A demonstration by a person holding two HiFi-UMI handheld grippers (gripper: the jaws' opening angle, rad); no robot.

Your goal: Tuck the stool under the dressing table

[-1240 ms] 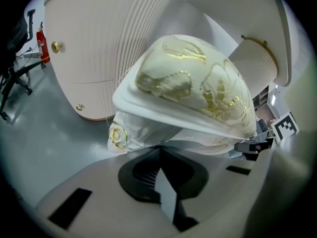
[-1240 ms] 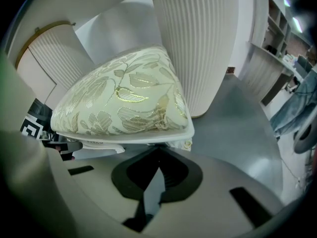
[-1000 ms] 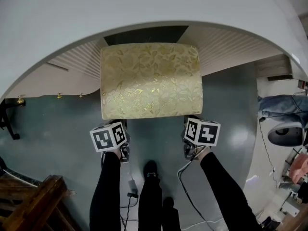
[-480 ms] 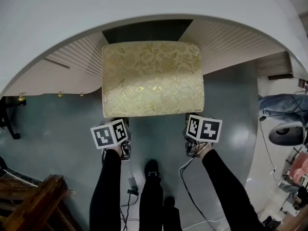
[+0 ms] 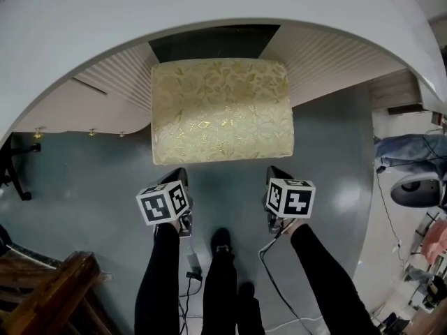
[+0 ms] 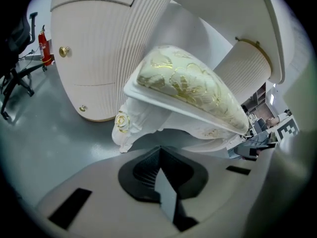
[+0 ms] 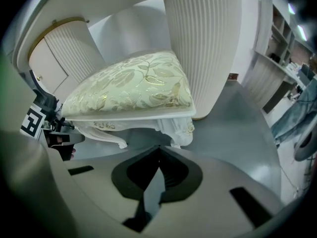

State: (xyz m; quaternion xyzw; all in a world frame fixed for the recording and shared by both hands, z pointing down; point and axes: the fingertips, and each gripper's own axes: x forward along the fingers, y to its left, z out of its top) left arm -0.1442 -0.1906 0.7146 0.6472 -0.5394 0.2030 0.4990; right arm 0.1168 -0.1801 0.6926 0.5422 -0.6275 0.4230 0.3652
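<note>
Gold-patterned stool [image 5: 222, 110] stands just beyond left hand-held gripper [image 5: 177, 175] and right hand-held gripper [image 5: 274, 173] (both closed, empty).

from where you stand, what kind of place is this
Probably a showroom or studio, not a home bedroom: dressing table and stool on bare grey floor, loose cables, a fire extinguisher.

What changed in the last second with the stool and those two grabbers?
The left gripper and right gripper have drawn back from the near edge of the stool; floor now shows between. Both are shut, empty. The stool sits much as before, at the opening of the dressing table.
</note>
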